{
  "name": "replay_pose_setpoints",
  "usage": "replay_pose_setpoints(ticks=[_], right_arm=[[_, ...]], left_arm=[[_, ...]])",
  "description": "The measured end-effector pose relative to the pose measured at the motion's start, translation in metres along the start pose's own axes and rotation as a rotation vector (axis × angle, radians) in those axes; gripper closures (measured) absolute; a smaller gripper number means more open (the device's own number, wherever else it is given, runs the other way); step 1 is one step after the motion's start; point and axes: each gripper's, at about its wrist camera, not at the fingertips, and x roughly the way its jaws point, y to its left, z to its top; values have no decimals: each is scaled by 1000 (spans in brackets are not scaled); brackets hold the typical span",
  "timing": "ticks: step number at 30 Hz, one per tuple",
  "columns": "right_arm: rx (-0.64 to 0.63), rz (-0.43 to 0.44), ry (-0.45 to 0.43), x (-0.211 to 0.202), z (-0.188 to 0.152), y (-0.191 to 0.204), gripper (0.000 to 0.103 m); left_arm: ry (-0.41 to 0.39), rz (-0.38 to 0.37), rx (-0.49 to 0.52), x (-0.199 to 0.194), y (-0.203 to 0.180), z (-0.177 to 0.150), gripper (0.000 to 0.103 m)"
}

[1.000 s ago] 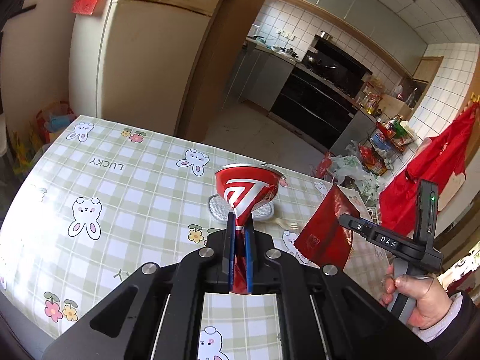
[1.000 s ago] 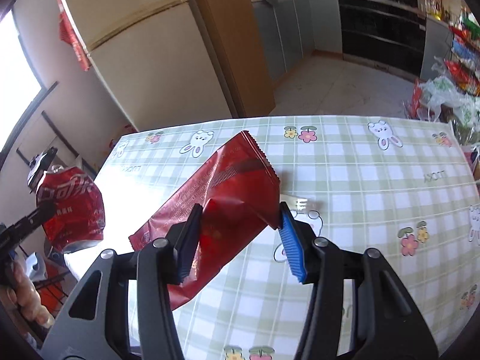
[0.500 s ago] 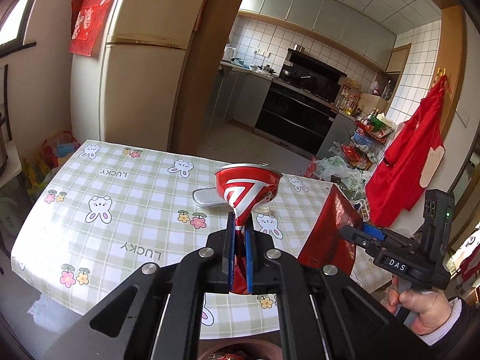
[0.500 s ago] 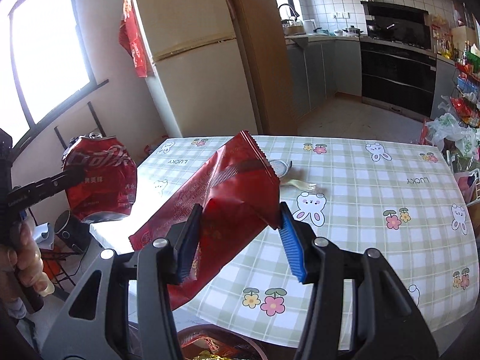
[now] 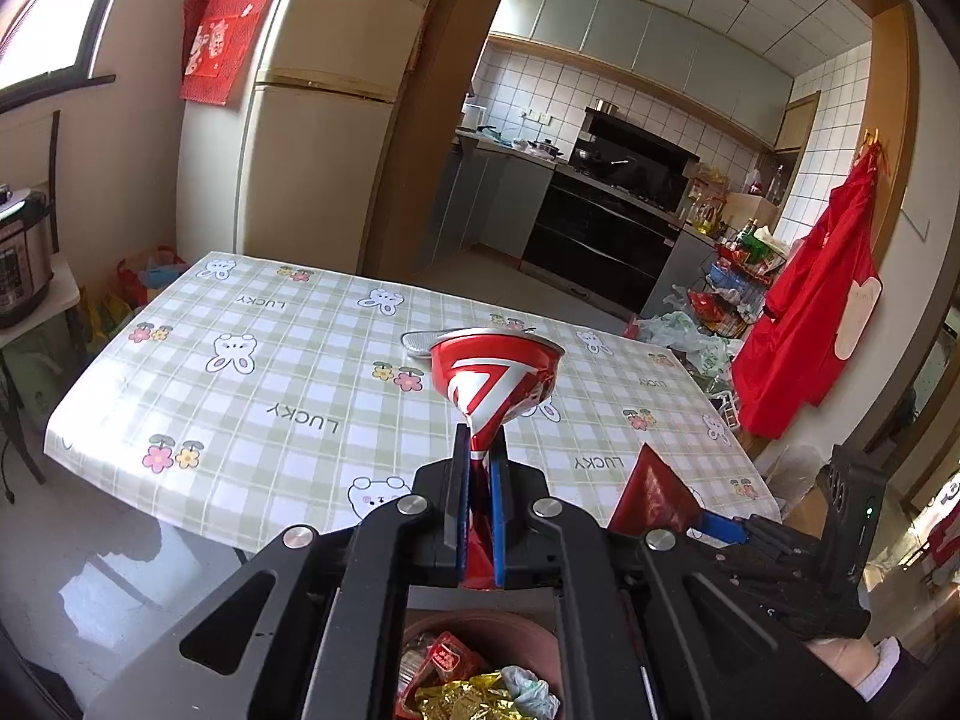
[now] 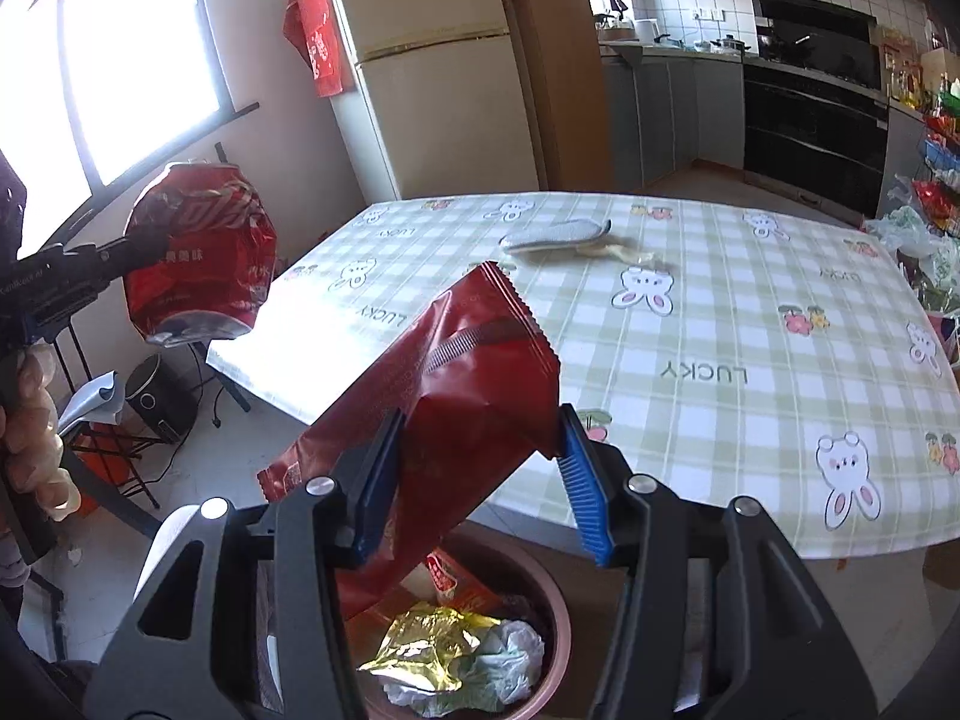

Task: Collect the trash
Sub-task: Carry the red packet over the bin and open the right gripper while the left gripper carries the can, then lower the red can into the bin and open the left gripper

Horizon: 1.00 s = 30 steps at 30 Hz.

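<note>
My left gripper point(image 5: 478, 450) is shut on a crushed red cola can point(image 5: 495, 381), held in the air in front of the table's near edge; the can also shows in the right wrist view point(image 6: 201, 261). My right gripper point(image 6: 480, 438) is shut on a dark red snack wrapper point(image 6: 456, 396), whose corner shows in the left wrist view point(image 5: 654, 495). Both are held above a round brown trash bin point(image 6: 555, 618) on the floor, holding gold foil and other wrappers; it shows in the left wrist view too point(image 5: 528, 642).
The table point(image 5: 288, 360) has a green checked bunny cloth. A silver pouch and pale scraps point(image 6: 558, 237) lie on it. A fridge point(image 5: 312, 174) stands behind, a kitchen beyond. A rice cooker point(image 5: 18, 258) sits at left.
Both grippers have drawn back from over the table and risen. The trash bin has come into view beneath them. The can and the wrapper stay gripped.
</note>
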Motion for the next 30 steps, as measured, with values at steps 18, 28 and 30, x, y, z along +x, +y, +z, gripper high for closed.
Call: replay_pose_setpoints(ticks=[18, 28, 30], right_arm=[[31, 58, 117, 14, -61, 16, 48], [59, 55, 134, 22, -62, 14, 33], [66, 9, 99, 18, -60, 9, 22]], left_arm=[[37, -3, -12, -19, 1, -70, 97], [72, -15, -33, -10, 5, -78, 97], [84, -17, -38, -7, 7, -81, 97]])
